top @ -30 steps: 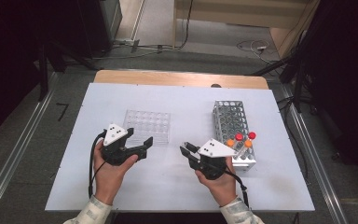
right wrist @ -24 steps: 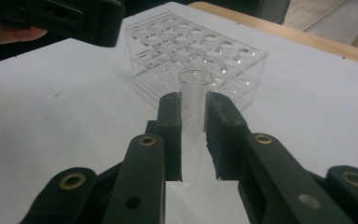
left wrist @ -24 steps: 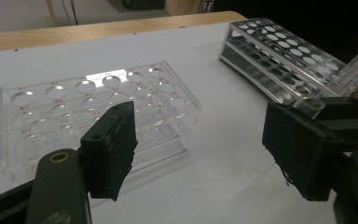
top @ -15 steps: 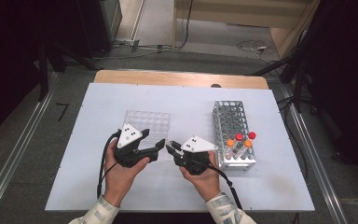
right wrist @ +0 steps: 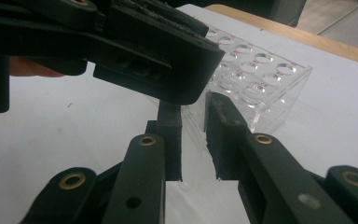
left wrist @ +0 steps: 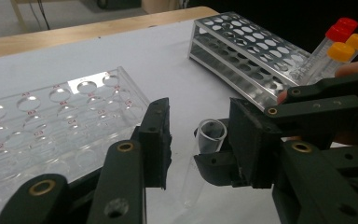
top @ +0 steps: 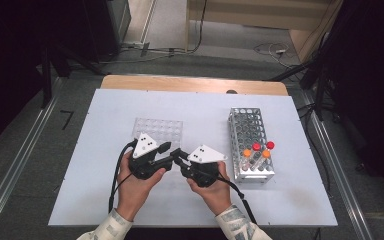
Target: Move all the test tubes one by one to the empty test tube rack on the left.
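Clear tube clamped in right gripper, standing between jaws of left gripper, just closing in, pads not yet pressing it.

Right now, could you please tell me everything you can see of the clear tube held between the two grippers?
The clear tube looks like thin transparent plastic, uncapped, its round open mouth tilted up toward the metal rack. It seems empty. The right gripper is shut on it. The left gripper has just been closing around it; whether its fingers press it yet is unclear. It hangs above the white table, beside the acrylic rack.
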A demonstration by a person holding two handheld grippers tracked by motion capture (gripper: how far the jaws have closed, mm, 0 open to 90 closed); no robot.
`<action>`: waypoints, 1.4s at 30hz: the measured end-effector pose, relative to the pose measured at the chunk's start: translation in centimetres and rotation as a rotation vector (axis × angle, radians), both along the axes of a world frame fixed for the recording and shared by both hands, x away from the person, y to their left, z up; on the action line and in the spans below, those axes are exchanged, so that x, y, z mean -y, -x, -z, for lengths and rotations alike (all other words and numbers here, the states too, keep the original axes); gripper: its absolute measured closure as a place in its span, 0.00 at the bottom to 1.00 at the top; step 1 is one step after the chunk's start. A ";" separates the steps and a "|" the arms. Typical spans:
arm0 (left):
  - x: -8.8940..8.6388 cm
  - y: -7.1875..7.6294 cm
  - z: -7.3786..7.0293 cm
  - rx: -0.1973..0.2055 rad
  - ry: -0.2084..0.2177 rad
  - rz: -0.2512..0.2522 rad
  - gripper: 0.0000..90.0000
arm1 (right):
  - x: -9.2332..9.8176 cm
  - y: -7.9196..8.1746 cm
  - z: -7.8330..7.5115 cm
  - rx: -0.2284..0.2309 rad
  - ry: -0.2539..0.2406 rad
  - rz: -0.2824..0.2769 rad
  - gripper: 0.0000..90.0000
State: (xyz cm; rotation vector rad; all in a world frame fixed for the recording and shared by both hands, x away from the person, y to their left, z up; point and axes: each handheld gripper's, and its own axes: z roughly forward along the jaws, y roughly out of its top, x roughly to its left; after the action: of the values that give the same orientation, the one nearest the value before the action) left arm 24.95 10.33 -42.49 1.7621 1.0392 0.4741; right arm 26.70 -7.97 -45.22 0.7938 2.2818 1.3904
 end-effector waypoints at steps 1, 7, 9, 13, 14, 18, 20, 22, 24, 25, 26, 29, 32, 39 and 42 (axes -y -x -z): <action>0.0 0.0 0.0 -0.003 0.002 0.001 0.68 | 0.0 0.0 0.0 0.002 0.001 0.000 0.81; 0.0 -0.2 0.1 -0.014 0.008 0.004 0.71 | -0.2 0.2 0.0 0.014 0.007 0.005 0.81; 0.1 -0.2 0.1 -0.020 0.013 0.007 0.73 | -0.2 0.2 0.0 0.016 0.007 0.007 0.81; 0.1 -0.3 0.1 -0.029 0.032 0.011 0.75 | -0.2 0.2 0.0 0.023 0.005 0.010 0.81; 0.1 -0.3 0.1 -0.030 0.035 0.013 0.77 | -0.2 0.2 0.0 0.023 0.003 0.011 0.81; 0.1 -0.3 0.1 -0.037 0.044 0.023 0.83 | -0.1 0.2 0.0 0.028 0.004 0.016 0.81; 0.1 -0.3 0.1 -0.036 0.041 0.022 0.84 | -0.2 0.2 0.0 0.032 0.008 0.015 0.81; 0.1 -0.3 0.1 -0.037 0.043 0.021 0.85 | -0.1 0.2 0.0 0.032 0.009 0.014 0.81; 0.0 -0.3 0.1 -0.035 0.045 0.021 0.86 | -0.1 0.2 0.0 0.032 0.008 0.015 0.81; 0.0 -0.3 0.1 -0.033 0.045 0.021 0.86 | -0.1 0.3 0.0 0.031 0.005 0.015 0.81; 0.0 -0.3 0.1 -0.032 0.048 0.020 0.86 | -0.1 0.3 0.0 0.031 0.004 0.015 0.81; 0.0 -0.3 0.0 -0.033 0.049 0.022 0.86 | -0.1 0.2 -0.1 0.016 -0.010 0.013 0.74; 0.0 -0.3 -0.1 -0.028 0.056 0.023 0.86 | 0.1 0.1 0.0 -0.058 -0.028 -0.014 0.54; 0.2 -1.0 -1.4 -0.007 0.074 0.024 0.86 | 1.5 0.8 0.2 -0.095 -0.021 -0.016 0.40; 0.4 -1.3 -1.8 -0.003 0.072 0.027 0.86 | 2.7 0.9 0.0 -0.111 -0.035 -0.015 0.38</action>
State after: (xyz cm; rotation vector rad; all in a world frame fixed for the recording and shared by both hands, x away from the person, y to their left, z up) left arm 26.22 9.90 -40.71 1.7115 1.0216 0.4128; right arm 25.77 -10.68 -45.19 0.8871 2.3566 1.4292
